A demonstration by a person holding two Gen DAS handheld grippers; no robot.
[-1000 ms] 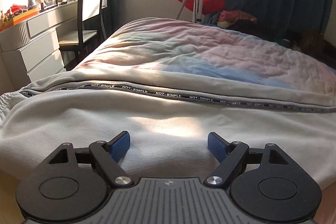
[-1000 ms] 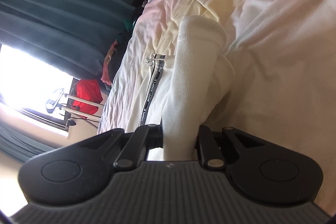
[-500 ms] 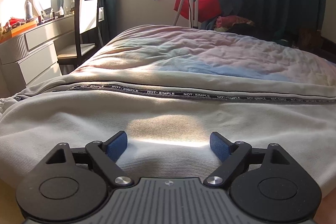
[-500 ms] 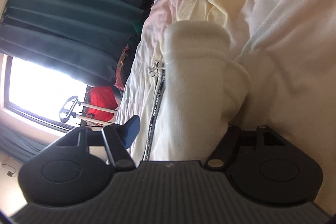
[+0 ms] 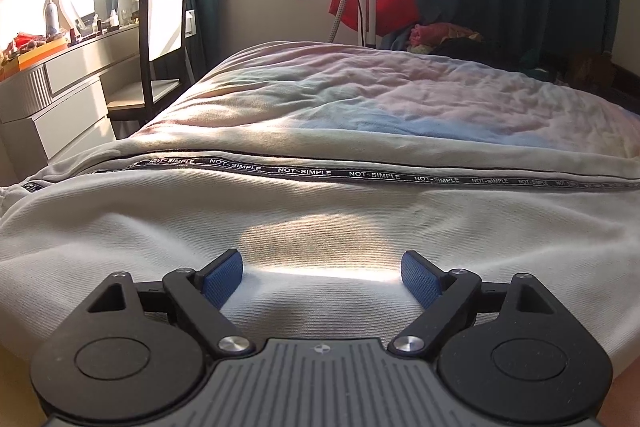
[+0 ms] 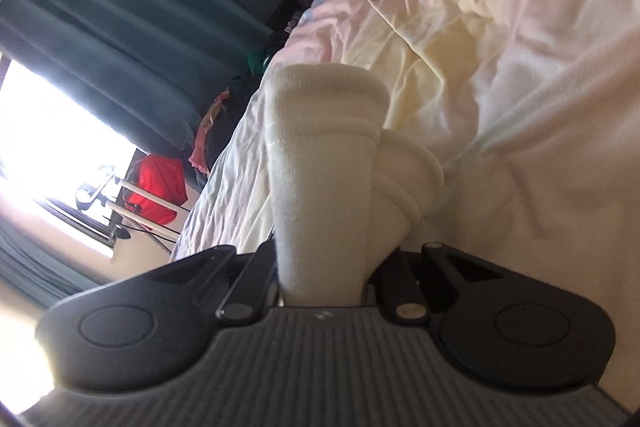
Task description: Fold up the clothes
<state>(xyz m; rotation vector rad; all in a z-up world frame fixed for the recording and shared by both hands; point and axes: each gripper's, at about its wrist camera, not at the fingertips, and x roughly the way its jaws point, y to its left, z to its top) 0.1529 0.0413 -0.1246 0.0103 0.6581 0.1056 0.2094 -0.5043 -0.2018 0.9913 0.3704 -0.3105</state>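
Two hand-held grippers on one white garment [image 5: 320,219] spread across the bed [image 5: 400,99]. Left hand-held gripper [image 5: 322,277] spread wide, blue pads low over the cloth near the NOT-SIMPLE tape [image 5: 304,171], gripping nothing; barely moved over the last second. Right hand-held gripper [image 6: 324,267] had let go half a second ago, jaws apart; now clamped again on the ribbed cuff [image 6: 324,155], which stands up from the jaws above the bed. Regrip probably sets up the next fold.

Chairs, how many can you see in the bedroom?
1. The chair stands left of the bed, pulled up to the dresser. Others could be hidden outside the views.
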